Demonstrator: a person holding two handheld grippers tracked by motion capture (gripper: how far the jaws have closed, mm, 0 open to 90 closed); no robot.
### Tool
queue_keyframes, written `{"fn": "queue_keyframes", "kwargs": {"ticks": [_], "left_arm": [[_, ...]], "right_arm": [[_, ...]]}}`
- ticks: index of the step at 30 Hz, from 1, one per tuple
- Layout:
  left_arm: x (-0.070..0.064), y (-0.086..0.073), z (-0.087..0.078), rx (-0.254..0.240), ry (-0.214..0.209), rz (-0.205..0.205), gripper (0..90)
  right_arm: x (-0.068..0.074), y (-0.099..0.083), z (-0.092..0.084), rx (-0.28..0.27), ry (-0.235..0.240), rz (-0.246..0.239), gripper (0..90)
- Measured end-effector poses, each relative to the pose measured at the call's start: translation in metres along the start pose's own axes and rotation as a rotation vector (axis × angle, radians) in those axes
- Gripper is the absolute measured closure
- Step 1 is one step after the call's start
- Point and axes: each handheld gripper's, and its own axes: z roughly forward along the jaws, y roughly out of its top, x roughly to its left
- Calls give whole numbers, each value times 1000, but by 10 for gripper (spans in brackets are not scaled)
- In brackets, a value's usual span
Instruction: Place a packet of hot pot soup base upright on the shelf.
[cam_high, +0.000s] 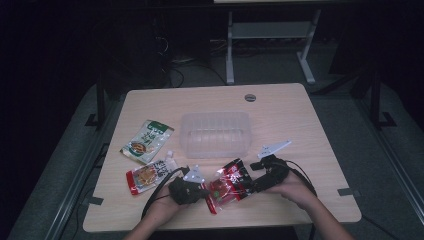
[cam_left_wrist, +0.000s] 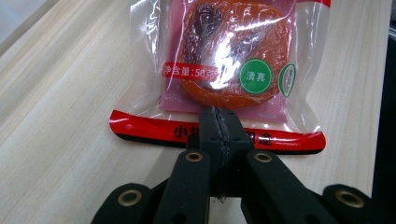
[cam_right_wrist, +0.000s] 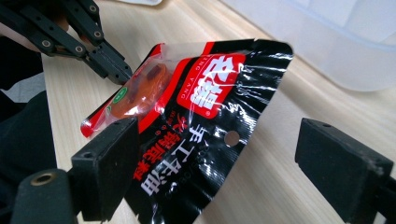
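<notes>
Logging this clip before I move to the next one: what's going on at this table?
A person works at a wooden table with a gripper in each hand. The left gripper is shut on the bottom edge of a red and black snack packet. The right gripper stands open around the packet's other end, its pads not pressing on it. A clear plastic tub sits just behind, and two more packets lie to the left.

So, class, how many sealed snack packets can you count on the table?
3. The green packet lies left of the clear tub; the small red packet lies below it; the red-and-black packet is between both grippers, pinched by the left gripper.
</notes>
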Motion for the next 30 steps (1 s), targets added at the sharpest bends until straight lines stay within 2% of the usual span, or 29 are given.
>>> {"fn": "queue_keyframes", "kwargs": {"ticks": [7, 8, 14, 17, 20, 21, 23, 25, 26, 27, 29, 30], "left_arm": [[0, 0, 0, -3, -1, -12, 896], [0, 0, 0, -3, -1, -14, 896], [0, 0, 0, 6, 1, -10, 896], [0, 0, -1, 9, 1, -9, 897], [-1, -1, 0, -2, 7, -16, 897], [-1, -1, 0, -2, 7, -16, 897], [-2, -1, -1, 3, 11, -6, 897], [-1, -1, -1, 2, 10, -7, 897], [-1, -2, -1, 1, 8, -11, 897], [-1, -2, -1, 1, 8, -11, 898], [-2, -2, -1, 1, 11, -9, 898], [-2, -2, -1, 2, 14, -8, 898]], "right_arm": [[0, -2, 13, 36, 26, 20, 149], [0, -3, 15, 33, 42, 29, 159], [3, -3, 18, 22, 83, 25, 270], [4, -2, 18, 20, 83, 23, 300], [4, 0, 16, -6, 79, 18, 389], [4, 0, 16, -6, 79, 18, 389], [2, 2, 15, -15, 84, 15, 454], [2, 2, 16, -13, 92, 18, 460], [0, 1, 16, -8, 98, 21, 503], [0, 1, 16, -8, 98, 21, 503], [-1, 1, 13, -17, 109, 22, 582], [-1, 1, 13, -17, 109, 22, 582]]}}
